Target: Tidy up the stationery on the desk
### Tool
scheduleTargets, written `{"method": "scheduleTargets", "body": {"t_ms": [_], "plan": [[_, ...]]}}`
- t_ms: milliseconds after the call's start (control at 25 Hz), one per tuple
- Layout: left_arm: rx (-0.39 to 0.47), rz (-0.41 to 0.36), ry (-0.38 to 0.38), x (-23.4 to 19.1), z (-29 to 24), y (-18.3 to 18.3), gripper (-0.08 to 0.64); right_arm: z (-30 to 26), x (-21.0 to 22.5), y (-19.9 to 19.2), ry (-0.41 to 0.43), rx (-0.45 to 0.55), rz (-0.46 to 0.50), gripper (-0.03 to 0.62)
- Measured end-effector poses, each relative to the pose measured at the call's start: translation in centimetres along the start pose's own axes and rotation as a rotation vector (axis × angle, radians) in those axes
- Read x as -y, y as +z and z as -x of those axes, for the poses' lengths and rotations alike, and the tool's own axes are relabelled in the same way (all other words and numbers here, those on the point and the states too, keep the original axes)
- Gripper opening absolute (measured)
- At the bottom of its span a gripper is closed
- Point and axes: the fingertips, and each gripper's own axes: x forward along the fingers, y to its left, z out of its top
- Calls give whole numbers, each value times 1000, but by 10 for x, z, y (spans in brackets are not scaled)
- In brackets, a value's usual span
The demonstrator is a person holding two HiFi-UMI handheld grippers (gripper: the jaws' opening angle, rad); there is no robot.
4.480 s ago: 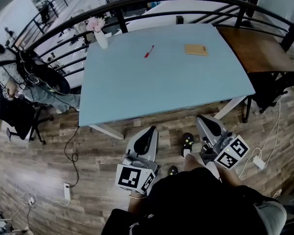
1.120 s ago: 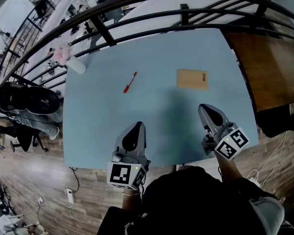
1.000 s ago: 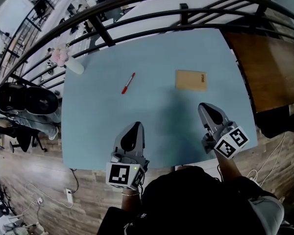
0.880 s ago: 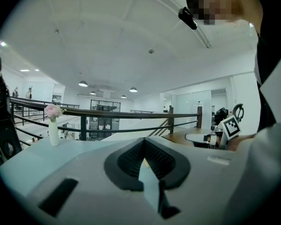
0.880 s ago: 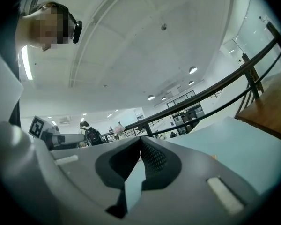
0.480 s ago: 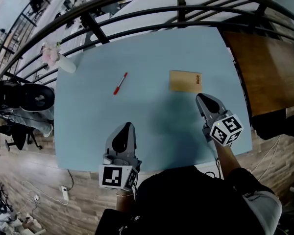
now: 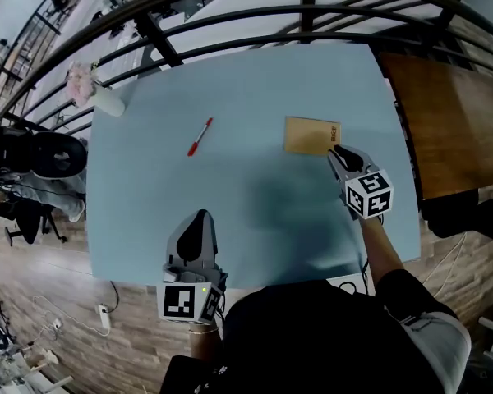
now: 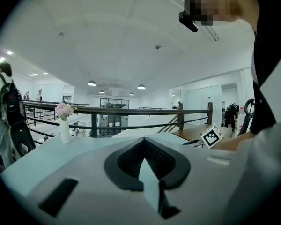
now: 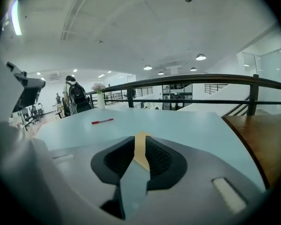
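The light blue desk (image 7: 255, 212) carries three things. A red pen (image 7: 200, 137) lies left of the middle, slanted, with its tip toward the near left. A brown notebook (image 7: 311, 135) lies flat to the right of the pen and well apart from it, with a dark mark along its right edge. A white vase (image 7: 107, 102) of pink flowers stands at the far left corner.

The right gripper (image 7: 335, 152) is out over the right part of the desk, with its tips just beside the near right corner of the notebook. Its marker cube (image 7: 368, 194) sits behind them, toward the person. Its jaws have just been opening. In the right gripper view they stand a little apart, and a strip of the notebook shows through the gap, lying on the desk just ahead. The pads do not press on it, and I cannot tell whether the tips touch it.

The left gripper (image 7: 200, 217) hangs over the near edge of the desk, left of the person's body and well apart from the pen. In the left gripper view its jaws are closed together with nothing between them.

A black railing (image 7: 230, 11) runs along behind the far edge of the desk. A brown wooden table (image 7: 444, 105) stands off to the right. At the far left, beyond the railing, there is a person with a backpack (image 9: 76, 93). The floor under the desk is wood plank.
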Motion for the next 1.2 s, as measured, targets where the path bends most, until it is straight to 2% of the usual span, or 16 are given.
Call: {"method": "scheduleTargets", "body": {"t_ms": [320, 440, 720, 880, 1200], "plan": [[-8, 11, 52, -8, -2, -4, -3, -31, 48, -46, -96, -183, -1, 141], [-14, 3, 59, -10, 1, -7, -3, -38, 56, -54, -113, -213, -18, 150], [-15, -3, 68, -14, 3, -8, -3, -45, 57, -71, -104, -268, -85, 198], [-30, -1, 70, -13, 6, -12, -3, -45, 53, -72, -91, -286, -82, 178], [-27, 22, 73, -22, 12, -14, -3, -44, 35, -76, -65, -325, -66, 178]]}}
